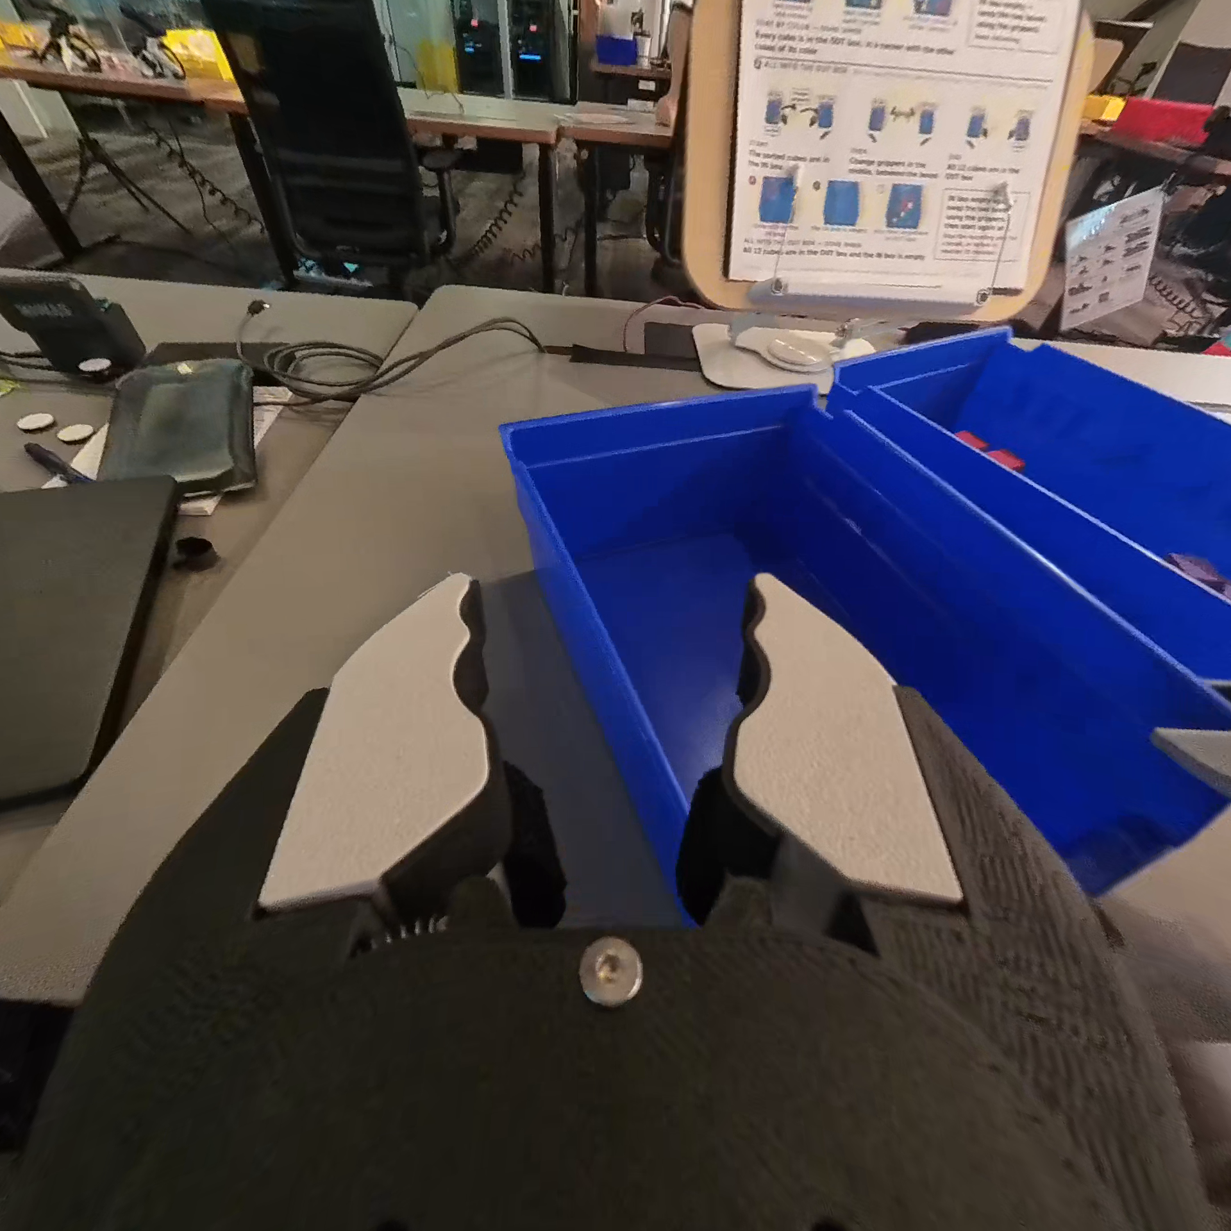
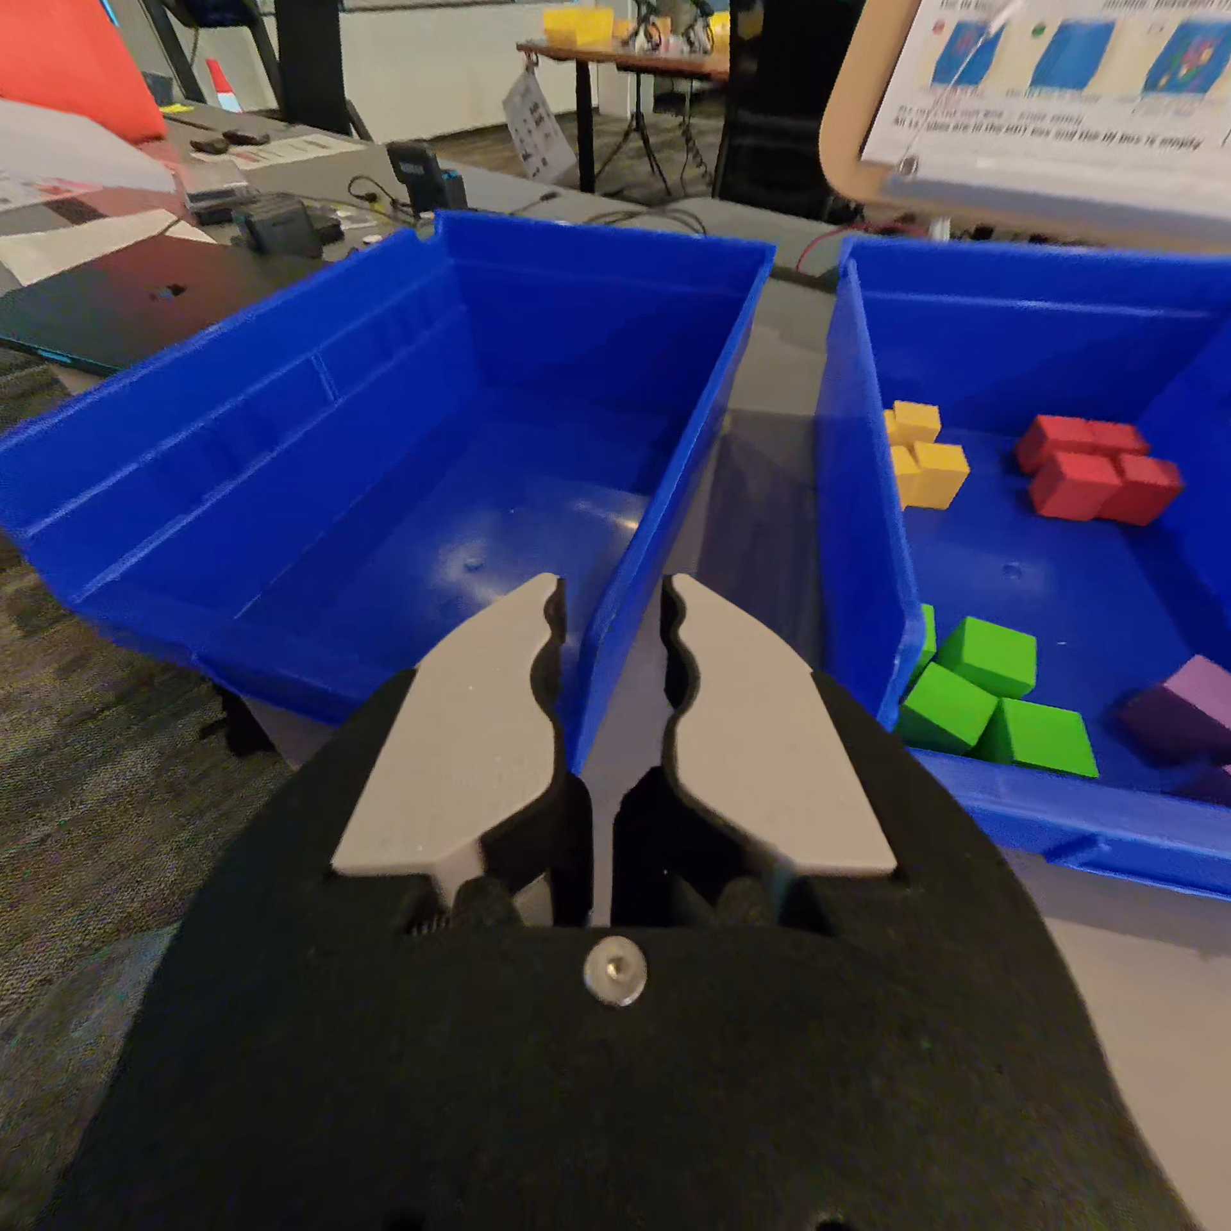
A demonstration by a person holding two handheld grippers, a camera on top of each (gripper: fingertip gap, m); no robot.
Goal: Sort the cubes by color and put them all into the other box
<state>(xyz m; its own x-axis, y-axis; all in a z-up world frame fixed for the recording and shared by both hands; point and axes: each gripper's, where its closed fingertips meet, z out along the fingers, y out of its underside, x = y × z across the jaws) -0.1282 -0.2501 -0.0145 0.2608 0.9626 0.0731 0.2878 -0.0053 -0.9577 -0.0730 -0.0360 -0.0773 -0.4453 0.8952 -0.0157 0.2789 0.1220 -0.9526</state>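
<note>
- Closest to our lens in the left wrist view is the left hand-held gripper (image 1: 609, 586), its grey fingers spread wide. It straddles the left long wall of an empty blue bin (image 1: 653, 413): one finger is outside over the grey worktop (image 1: 400, 499), the other inside over the bin floor. We see clear space on both sides of the wall, so nothing is gripped.
- The right hand-held gripper (image 2: 611, 586) straddles the opposite long wall of the same bin, with its fingers drawn close together. The thin blue wall runs up between them. A sliver of grey shows beside the right pad, so we cannot tell whether the wall is actually pinched.
- The bin between the two grippers has nothing in it; only its bare floor shows.
- Just beside it, across a narrow strip of worktop, stands a second blue bin (image 2: 866, 466). It holds cubes grouped by colour: yellow cubes (image 2: 929, 466), red cubes (image 2: 1092, 479), green cubes (image 2: 986, 699) and purple cubes (image 2: 1186, 706).
- Behind both bins a printed sheet on a stand (image 1: 886, 166) faces us.
- Off to the left lie a dark pouch (image 1: 180, 426), a coiled cable (image 1: 346, 360) and a closed black laptop (image 1: 66, 633).
</note>
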